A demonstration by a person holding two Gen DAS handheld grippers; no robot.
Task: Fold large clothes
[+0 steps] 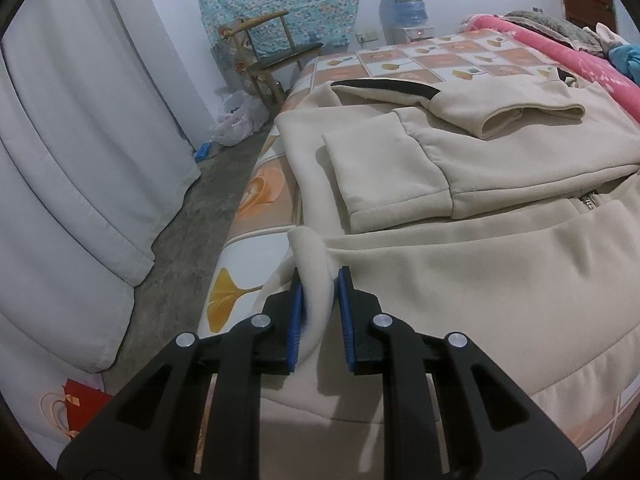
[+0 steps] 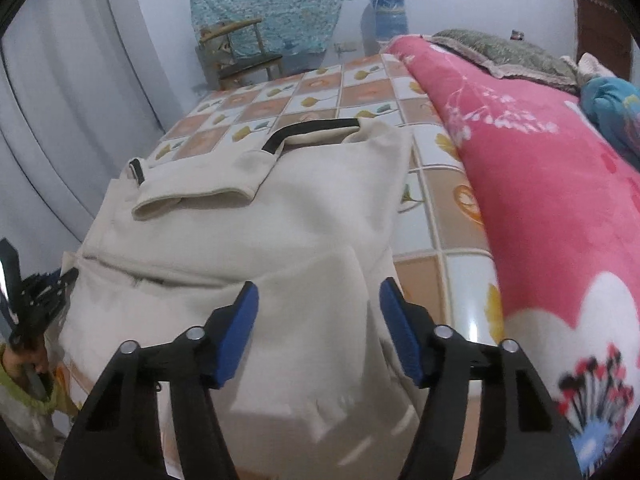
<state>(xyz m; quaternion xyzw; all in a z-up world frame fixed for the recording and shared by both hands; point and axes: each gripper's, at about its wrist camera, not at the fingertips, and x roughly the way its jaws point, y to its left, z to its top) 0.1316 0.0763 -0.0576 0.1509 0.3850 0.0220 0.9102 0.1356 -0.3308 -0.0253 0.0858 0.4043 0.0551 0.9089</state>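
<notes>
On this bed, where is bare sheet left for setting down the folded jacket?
Bare tiled sheet lies beyond the cream jacket, towards the wooden chair, and in a narrower strip between jacket and pink blanket. The bed's near end is crowded by the jacket.

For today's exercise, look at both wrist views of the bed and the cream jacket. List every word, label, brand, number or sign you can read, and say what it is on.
None can be read.
Water bottle: its blue wrapper bears print, too small and blurred to read.
Red bag on the floor: no text legible.
Cream jacket: no label or logo visible.
Bed sheet and pink blanket: patterns only, no lettering.
</notes>
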